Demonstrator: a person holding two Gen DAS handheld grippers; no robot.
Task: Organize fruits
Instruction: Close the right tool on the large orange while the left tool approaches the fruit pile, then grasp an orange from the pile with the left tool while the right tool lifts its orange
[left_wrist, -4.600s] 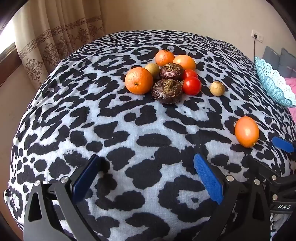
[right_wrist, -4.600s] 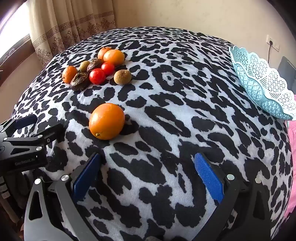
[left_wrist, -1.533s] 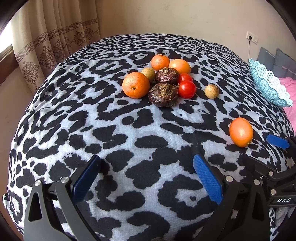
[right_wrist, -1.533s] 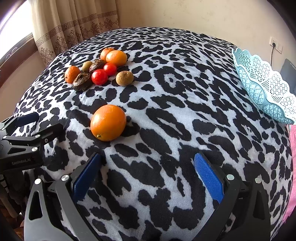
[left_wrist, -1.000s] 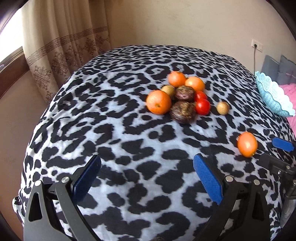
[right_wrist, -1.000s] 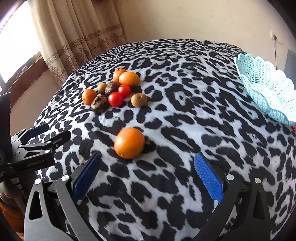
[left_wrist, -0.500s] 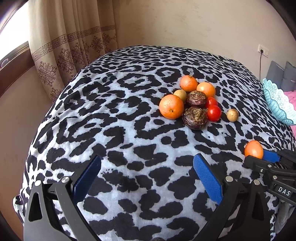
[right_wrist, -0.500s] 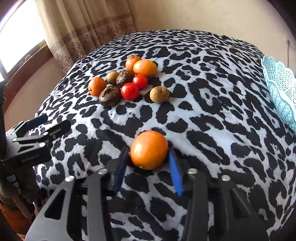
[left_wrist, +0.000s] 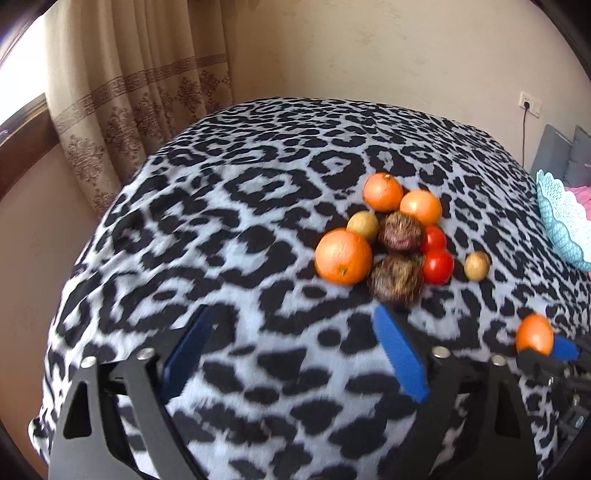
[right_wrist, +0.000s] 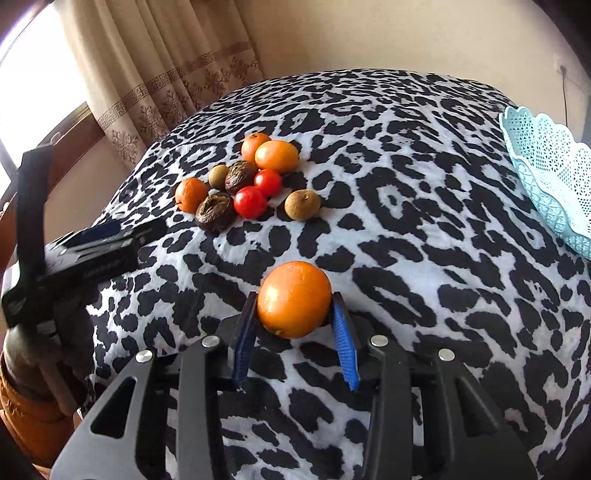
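Note:
My right gripper (right_wrist: 295, 301) is shut on a lone orange (right_wrist: 294, 299), its blue pads pressing both sides just above the leopard-print cloth (right_wrist: 406, 229). Farther back lies a fruit pile (right_wrist: 240, 177): oranges, two red tomatoes, two dark brown fruits and small tan fruits. In the left wrist view the same pile (left_wrist: 388, 240) sits just beyond my left gripper (left_wrist: 291, 325), whose jaws are closing with only cloth between them. The held orange (left_wrist: 534, 333) shows at the right edge there.
A light blue lace-pattern basket (right_wrist: 550, 173) stands at the cloth's right edge, also the basket (left_wrist: 561, 218) in the left view. Curtains (left_wrist: 129, 92) and a wall lie behind. A person's hand (right_wrist: 44, 354) holds the left gripper at the lower left.
The right gripper closed on the lone orange and lifted it slightly. The left gripper moved closer to the fruit pile and its jaws have narrowed a little.

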